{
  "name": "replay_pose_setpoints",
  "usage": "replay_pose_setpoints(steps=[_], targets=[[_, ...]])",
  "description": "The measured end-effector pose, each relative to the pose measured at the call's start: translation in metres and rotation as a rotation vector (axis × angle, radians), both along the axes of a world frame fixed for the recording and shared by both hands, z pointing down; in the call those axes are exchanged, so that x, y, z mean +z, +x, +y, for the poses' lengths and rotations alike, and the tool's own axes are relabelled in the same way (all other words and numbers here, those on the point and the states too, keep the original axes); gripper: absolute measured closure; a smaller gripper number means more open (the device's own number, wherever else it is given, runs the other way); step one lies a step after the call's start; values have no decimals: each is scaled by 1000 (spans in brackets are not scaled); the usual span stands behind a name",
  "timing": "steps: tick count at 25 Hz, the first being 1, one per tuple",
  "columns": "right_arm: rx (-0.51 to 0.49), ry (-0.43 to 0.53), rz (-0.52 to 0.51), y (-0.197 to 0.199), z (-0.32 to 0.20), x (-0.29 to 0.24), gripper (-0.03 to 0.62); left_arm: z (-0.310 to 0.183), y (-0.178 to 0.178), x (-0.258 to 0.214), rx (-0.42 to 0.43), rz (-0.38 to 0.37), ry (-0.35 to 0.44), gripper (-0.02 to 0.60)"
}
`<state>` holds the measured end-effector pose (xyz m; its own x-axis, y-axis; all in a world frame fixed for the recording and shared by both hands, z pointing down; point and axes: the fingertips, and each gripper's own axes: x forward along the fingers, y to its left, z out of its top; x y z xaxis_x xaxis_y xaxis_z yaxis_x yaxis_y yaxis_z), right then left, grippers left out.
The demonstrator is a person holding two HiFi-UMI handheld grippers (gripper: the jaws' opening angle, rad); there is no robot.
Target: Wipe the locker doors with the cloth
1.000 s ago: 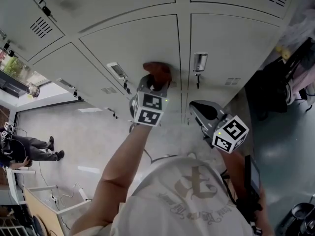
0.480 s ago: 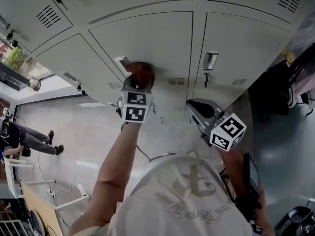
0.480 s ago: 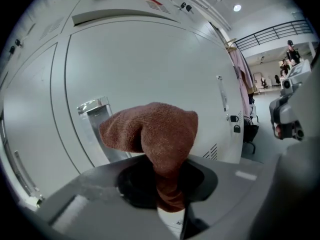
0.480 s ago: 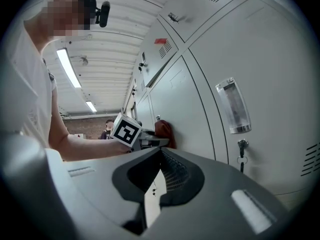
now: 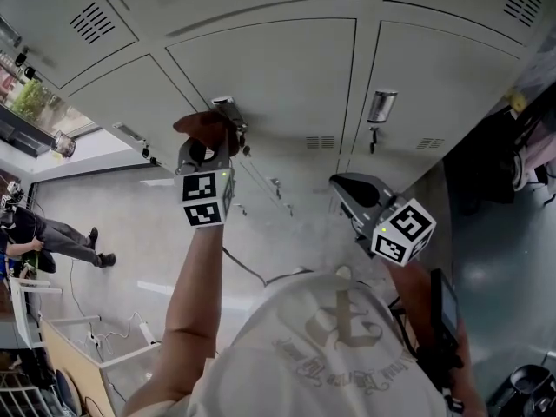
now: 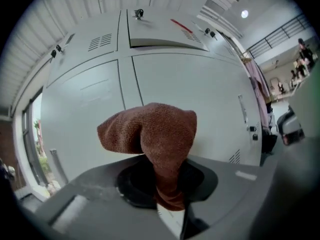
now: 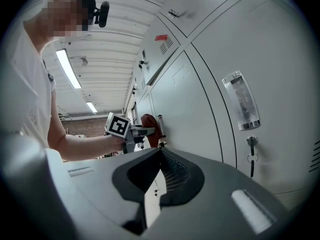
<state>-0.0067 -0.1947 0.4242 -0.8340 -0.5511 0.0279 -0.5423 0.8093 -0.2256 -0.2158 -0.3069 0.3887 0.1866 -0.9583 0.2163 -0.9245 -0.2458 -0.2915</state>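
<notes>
Left gripper view: cloth (image 6: pixel 160 134) toward door (image 6: pixel 200 84)

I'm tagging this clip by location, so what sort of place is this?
Probably a locker room or changing area in a big hall: banks of grey metal locker doors with vent slots, a key hanging in one lock, strip lights overhead.
</notes>
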Motion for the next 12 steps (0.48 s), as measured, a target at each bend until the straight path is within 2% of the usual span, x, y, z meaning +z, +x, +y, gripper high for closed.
replay_pose_setpoints(steps=[2,4,7,9,12], targets=[[-1,-6,3,-2,0,2,586,-2,-12,9,3,-51,-13,499],[-2,-11,3,-5,2,4,586,-7,-7,23,57,-67,-37,500],[-2,-9,4,-7,4,2,586,-15,4,45,104,-64,-76,499],[6,-6,7,-4,5,1,586,-18,5,60,97,-54,-111,499],[29,-10,6,4,5,2,586,-16,-3,90,61,5,-200,499]])
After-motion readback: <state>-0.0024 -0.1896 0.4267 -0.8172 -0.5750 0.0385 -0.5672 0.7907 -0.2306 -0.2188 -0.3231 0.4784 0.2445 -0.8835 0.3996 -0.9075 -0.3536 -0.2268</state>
